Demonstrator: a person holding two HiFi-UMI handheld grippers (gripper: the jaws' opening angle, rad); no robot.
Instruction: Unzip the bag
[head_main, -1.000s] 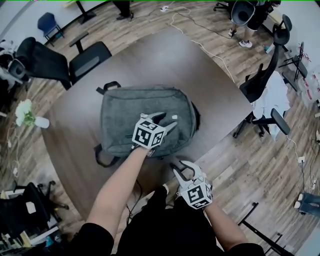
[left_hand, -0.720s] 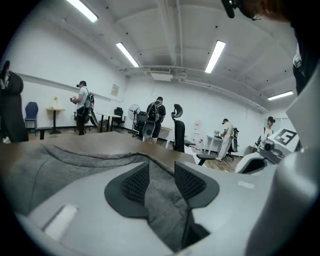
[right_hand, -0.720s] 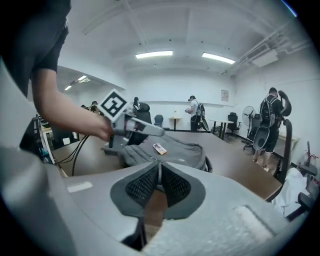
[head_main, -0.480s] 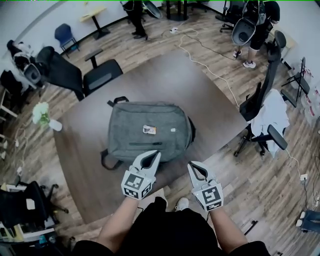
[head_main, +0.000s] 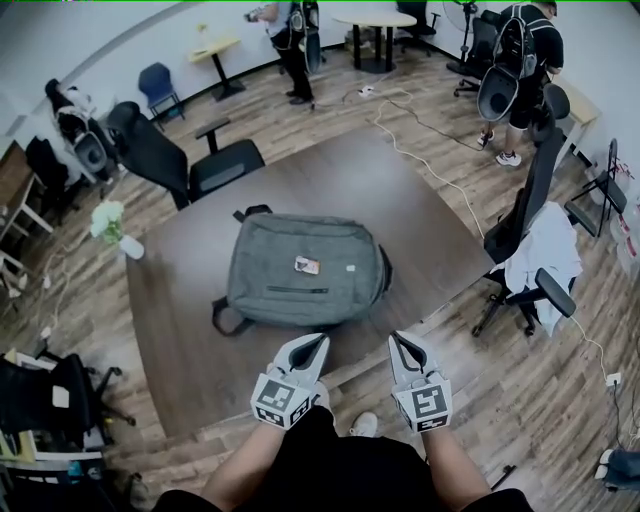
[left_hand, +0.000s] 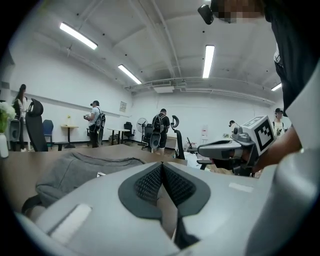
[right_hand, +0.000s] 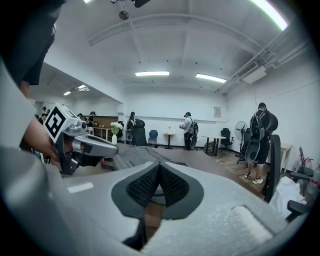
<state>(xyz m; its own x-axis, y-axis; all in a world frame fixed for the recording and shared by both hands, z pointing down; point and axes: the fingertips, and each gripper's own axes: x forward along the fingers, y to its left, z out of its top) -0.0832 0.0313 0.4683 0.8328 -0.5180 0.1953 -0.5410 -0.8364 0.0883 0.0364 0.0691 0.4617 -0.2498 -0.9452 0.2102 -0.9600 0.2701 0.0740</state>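
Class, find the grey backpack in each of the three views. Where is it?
Head view: backpack at centre, flat on the table.
Left gripper view: lower left, beyond the jaws.
Right gripper view: just left of centre, above the jaws.
Shared landmark: the white flowers.

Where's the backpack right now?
Head view: the grey backpack lies flat mid-table on the brown table, just beyond the left gripper and right gripper, touching neither; the flower vase stands off to its left.
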